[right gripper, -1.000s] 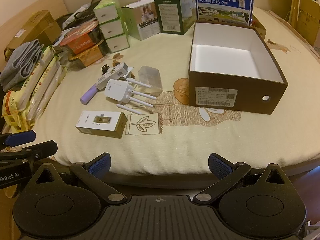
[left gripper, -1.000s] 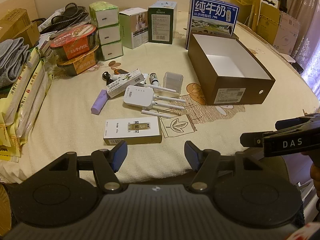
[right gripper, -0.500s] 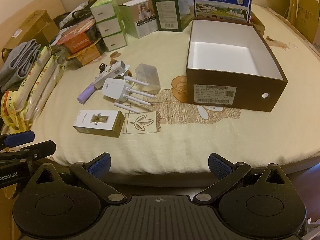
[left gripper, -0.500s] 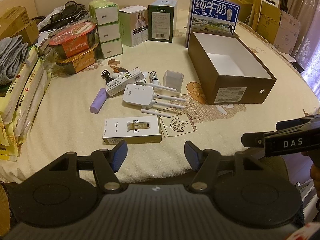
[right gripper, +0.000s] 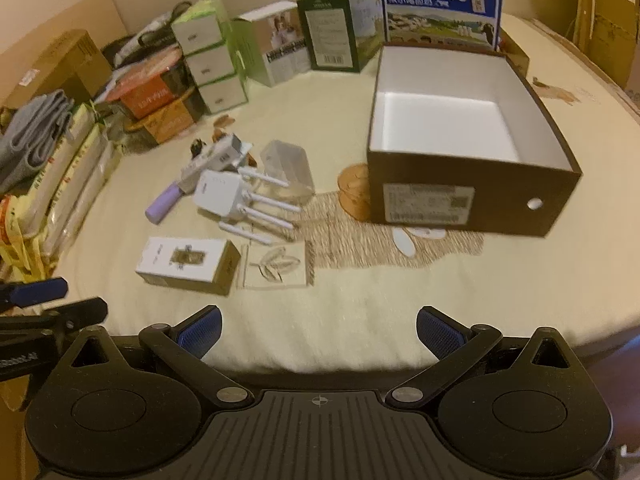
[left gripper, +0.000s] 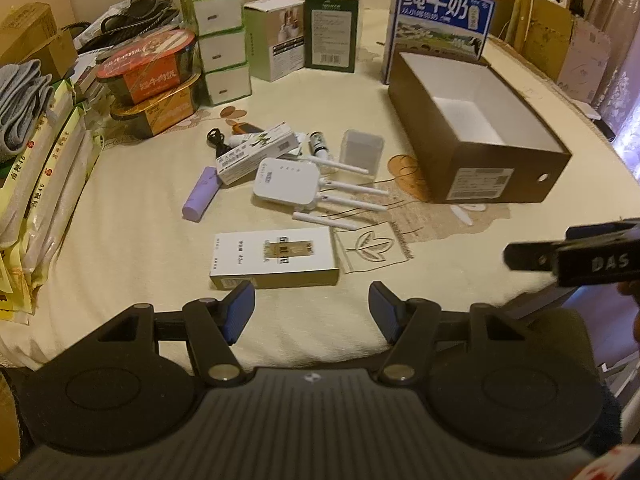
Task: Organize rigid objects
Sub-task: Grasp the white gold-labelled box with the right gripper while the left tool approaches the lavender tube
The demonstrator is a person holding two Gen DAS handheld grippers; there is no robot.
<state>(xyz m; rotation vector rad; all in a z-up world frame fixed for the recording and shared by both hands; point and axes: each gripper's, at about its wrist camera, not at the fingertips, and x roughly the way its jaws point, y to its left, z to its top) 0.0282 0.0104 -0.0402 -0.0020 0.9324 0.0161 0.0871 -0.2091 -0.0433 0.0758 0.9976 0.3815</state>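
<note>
An open, empty brown box (left gripper: 492, 176) (right gripper: 472, 200) with a white inside stands at the right of the cream table. Loose items lie left of it: a white router (left gripper: 286, 180) (right gripper: 218, 194) with antennas, a white and gold carton (left gripper: 274, 258) (right gripper: 186, 260), a purple tube (left gripper: 200, 194) (right gripper: 162, 204), a clear plastic case (left gripper: 362, 150) (right gripper: 286, 166), a long white carton (left gripper: 256, 152) and a small bottle (left gripper: 320, 142). My left gripper (left gripper: 310, 310) is open and empty, just short of the white and gold carton. My right gripper (right gripper: 318, 330) is open and empty at the table's front edge.
At the back stand a blue milk carton (left gripper: 438, 14), green and white boxes (left gripper: 218, 46) and a dark green box (left gripper: 330, 32). Stacked food bowls (left gripper: 148, 64), noodle packs (left gripper: 44, 168) and grey cloth (left gripper: 20, 100) crowd the left side. Cardboard (left gripper: 548, 36) stands at the far right.
Both grippers have moved forward and a little closer to the table; the items look larger. Both stay open. Nothing on the table has moved.
</note>
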